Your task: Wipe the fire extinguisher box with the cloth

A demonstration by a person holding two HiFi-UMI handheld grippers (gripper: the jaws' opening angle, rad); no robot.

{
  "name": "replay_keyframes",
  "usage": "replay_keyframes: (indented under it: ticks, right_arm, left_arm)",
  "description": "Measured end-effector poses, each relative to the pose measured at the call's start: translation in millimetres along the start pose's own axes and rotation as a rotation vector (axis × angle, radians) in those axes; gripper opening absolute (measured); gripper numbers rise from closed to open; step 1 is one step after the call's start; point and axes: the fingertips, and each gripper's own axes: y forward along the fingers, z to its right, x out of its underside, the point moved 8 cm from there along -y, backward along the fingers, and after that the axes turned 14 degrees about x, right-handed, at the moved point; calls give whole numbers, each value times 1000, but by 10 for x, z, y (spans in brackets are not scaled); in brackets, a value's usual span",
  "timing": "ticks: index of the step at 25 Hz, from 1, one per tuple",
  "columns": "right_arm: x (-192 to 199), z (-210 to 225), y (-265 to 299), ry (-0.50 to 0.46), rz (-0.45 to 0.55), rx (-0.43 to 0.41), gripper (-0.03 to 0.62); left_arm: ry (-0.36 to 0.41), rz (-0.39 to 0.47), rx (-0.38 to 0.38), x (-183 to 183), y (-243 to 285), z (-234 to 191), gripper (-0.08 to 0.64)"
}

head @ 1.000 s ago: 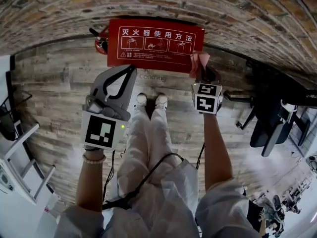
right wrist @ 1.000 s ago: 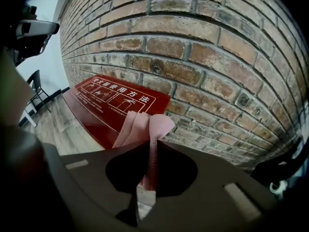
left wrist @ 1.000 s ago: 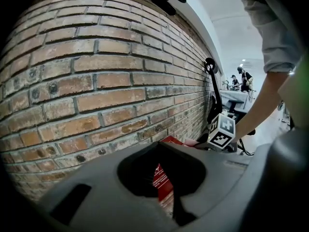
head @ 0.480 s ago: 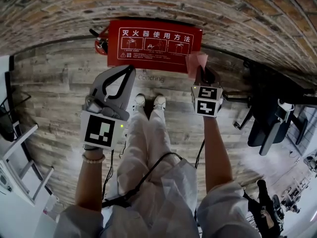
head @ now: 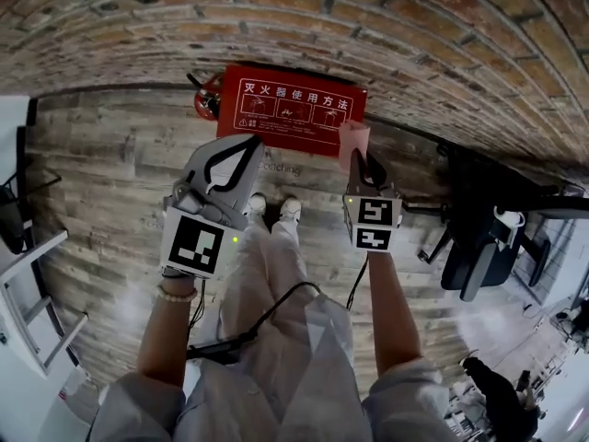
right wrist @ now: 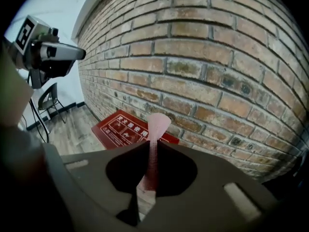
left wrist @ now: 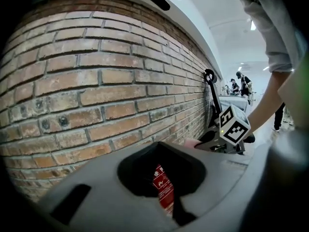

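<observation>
1. We find the red fire extinguisher box (head: 294, 110) flat on the wooden floor (head: 110, 173), its back edge against the foot of the brick wall (head: 368, 26). Its long axis runs left to right along that wall, and its printed lid faces up. A fire extinguisher (head: 206, 99) sits just beside its left end.
2. Our right gripper (head: 360, 159) has its jaws closed on the pink cloth (head: 352, 141). The cloth is pinched into a thin upright fold whose free end fans out above the jaw tips.
3. Our left gripper (head: 247, 145) has its jaws together with nothing between them. It hangs near the front edge of the box, toward the left half.
4. The relation that matters is this: in the right gripper view the box (right wrist: 120, 127) lies ahead of the cloth (right wrist: 154, 129), below it and to its left. The cloth is over the box's right end but apart from the lid.
5. We judge the right gripper to be the one to act. It would need to drop forward onto the right end, then sweep leftward along the long axis.
</observation>
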Motion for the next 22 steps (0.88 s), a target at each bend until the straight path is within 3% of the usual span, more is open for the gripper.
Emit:
replay_keyframes:
  ticks: [6, 13, 22]
  right_arm:
    - [-562, 41, -506, 30, 117, -25, 29]
    - [-1137, 140, -1090, -31, 255, -26, 29]
    - [-1517, 195, -1721, -1, 349, -15, 29]
  left_arm:
    - [48, 28, -17, -427, -301, 16, -2]
    - [93, 83, -41, -901, -650, 90, -2]
    - [213, 141, -27, -1457, -1044, 162, -2]
